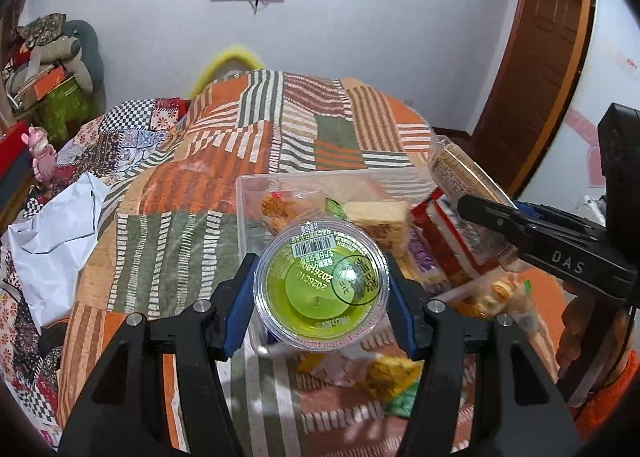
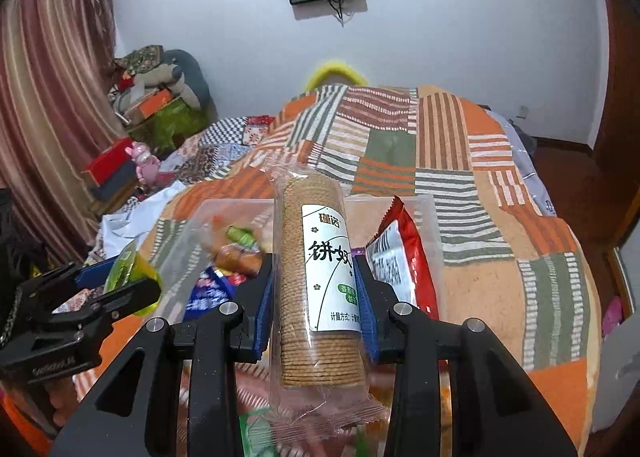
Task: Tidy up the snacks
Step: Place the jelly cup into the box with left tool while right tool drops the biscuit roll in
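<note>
My left gripper (image 1: pixel 322 281) is shut on a round green jelly cup (image 1: pixel 320 285), held above the near edge of a clear plastic bin (image 1: pixel 256 181). The cup also shows at the left of the right wrist view (image 2: pixel 132 277). My right gripper (image 2: pixel 316 285) is shut on a tall clear pack of round biscuits (image 2: pixel 316 277) with a white label, held upright over the bin (image 2: pixel 430 217). The pack shows at the right of the left wrist view (image 1: pixel 460 173). The bin holds several wrapped snacks, among them a red packet (image 2: pixel 400 257).
The bin sits on a patchwork orange, green and striped cloth (image 1: pixel 180 225). More wrapped snacks (image 1: pixel 384 377) lie loose in front of the bin. A white bag (image 1: pixel 56 233) lies at the left. A brown door (image 1: pixel 536 57) is at the right.
</note>
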The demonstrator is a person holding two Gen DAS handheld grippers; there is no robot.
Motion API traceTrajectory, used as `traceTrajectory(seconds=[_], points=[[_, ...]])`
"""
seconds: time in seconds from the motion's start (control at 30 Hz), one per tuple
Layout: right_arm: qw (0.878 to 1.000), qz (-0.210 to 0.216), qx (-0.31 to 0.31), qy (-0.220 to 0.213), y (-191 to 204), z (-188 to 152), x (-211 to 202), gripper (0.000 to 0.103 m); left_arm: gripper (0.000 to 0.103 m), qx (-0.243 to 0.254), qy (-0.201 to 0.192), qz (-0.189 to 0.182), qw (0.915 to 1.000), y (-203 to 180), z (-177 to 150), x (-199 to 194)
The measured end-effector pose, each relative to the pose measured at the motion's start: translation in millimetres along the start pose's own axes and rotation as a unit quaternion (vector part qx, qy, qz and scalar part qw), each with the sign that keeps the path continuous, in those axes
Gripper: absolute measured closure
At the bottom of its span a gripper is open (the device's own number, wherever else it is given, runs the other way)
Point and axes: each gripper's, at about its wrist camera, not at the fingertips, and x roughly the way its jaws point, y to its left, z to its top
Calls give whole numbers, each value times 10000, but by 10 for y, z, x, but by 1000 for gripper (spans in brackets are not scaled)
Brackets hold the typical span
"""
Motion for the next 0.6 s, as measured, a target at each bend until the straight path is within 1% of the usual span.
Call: traceTrajectory(seconds=[0.17, 0.33, 0.4, 0.5, 0.6], points=[[9997, -194, -95, 104, -44, -6, 181, 70, 44, -68, 142, 17, 9999, 48, 28, 206], [9994, -201, -114, 267, -62, -59, 273, 69, 44, -59, 325, 18, 9995, 60, 20, 374], [9994, -246, -121, 233, -61, -71, 248, 69, 44, -72, 429, 28, 9990, 57, 11, 425], [9995, -202, -146, 170, -52, -40, 157, 69, 44, -151, 558, -82, 9983, 74, -15, 458], [9996, -139, -214, 123, -25, -23, 57, 69, 43, -80, 585, -37, 9982, 39, -52, 429]])
